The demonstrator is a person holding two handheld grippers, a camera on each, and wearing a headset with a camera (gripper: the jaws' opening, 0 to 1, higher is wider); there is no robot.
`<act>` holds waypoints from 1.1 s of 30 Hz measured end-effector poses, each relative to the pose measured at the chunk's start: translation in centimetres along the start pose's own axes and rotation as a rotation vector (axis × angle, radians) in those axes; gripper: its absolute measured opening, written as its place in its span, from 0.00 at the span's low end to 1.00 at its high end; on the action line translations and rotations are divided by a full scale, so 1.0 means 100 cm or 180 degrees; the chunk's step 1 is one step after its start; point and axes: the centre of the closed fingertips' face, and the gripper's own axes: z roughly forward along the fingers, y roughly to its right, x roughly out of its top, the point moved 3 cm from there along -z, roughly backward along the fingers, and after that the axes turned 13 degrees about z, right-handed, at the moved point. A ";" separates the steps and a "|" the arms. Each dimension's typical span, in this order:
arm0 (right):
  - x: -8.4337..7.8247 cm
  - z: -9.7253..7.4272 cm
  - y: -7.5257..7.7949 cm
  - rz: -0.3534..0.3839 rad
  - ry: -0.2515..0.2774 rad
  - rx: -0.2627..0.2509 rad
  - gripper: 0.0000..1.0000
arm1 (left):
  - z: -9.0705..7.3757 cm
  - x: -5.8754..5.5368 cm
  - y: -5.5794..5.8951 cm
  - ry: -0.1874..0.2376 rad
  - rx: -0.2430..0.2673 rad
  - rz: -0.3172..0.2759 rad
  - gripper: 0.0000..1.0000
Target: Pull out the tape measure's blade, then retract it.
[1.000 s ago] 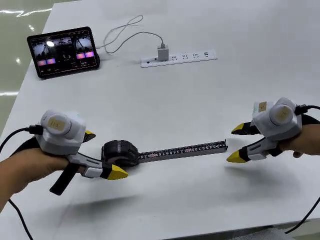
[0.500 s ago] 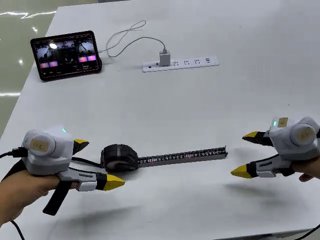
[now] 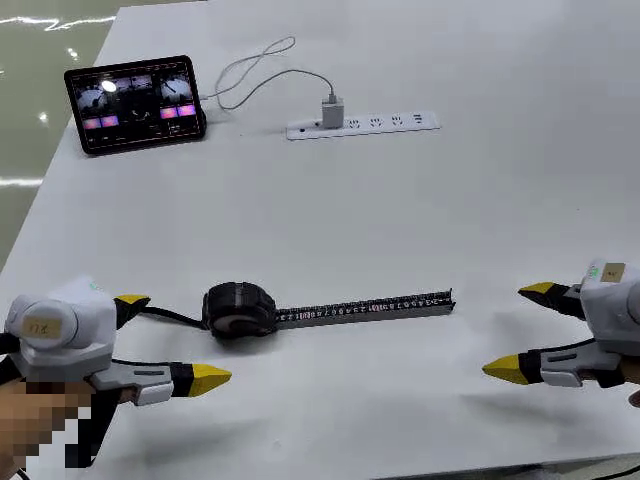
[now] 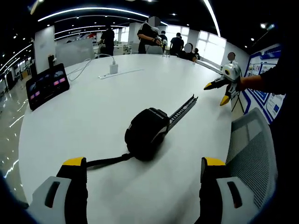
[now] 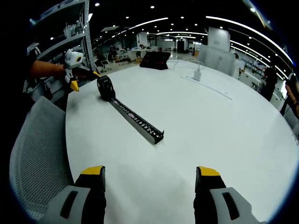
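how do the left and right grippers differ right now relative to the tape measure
The left gripper faces the tape measure's case; the right gripper faces the blade's tip. The case's strap reaches nearly to the left gripper; the right gripper stands well clear of the blade. Both are open, touching nothing.

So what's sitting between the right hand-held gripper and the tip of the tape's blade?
Nothing. The white table is bare between the right hand-held gripper and the blade; the head view and right gripper view both show it.
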 end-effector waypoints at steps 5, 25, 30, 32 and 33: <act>-0.006 -0.008 0.001 0.0003 0.0030 -0.0059 0.80 | -0.010 0.000 -0.001 0.0165 0.0094 -0.0011 0.99; -0.029 -0.025 0.001 0.0109 0.0131 -0.0119 0.99 | -0.017 -0.015 0.002 0.0107 0.0203 0.0133 0.99; -0.032 -0.027 -0.001 0.0102 0.0085 -0.0109 0.99 | -0.019 -0.016 -0.002 0.0116 0.0222 0.0138 0.99; -0.032 -0.028 0.000 0.0088 0.0080 -0.0151 0.99 | -0.019 -0.017 -0.004 0.0088 0.0239 0.0176 0.99; -0.033 -0.030 0.002 0.0107 0.0064 -0.0188 0.99 | -0.020 -0.017 -0.004 0.0096 0.0246 0.0185 0.99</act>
